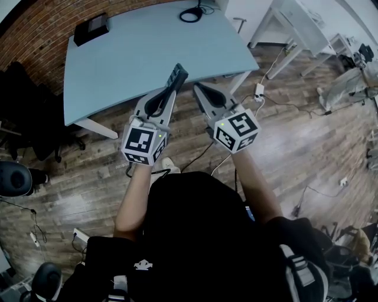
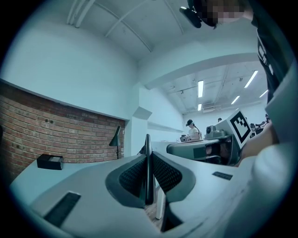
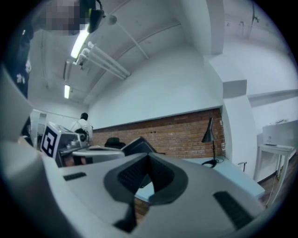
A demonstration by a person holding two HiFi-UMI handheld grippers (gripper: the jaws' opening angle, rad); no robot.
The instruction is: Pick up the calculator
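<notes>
The calculator (image 1: 178,74) is a thin dark slab that sticks up out of my left gripper (image 1: 172,88), which is shut on it over the near edge of the blue-grey table (image 1: 136,53). In the left gripper view the calculator (image 2: 147,167) stands edge-on between the two pads. My right gripper (image 1: 198,88) hangs close beside it on the right, shut with nothing between its jaws. From the right gripper view, the calculator (image 3: 138,146) shows as a dark tilted plate to the left, beyond the closed right gripper (image 3: 148,159).
A black box (image 1: 91,28) sits at the table's far left corner, and a lamp base (image 1: 191,13) at its far edge. White tables (image 1: 295,23) stand to the right. A black chair (image 1: 23,112) stands left. Cables (image 1: 277,103) trail over the wood floor.
</notes>
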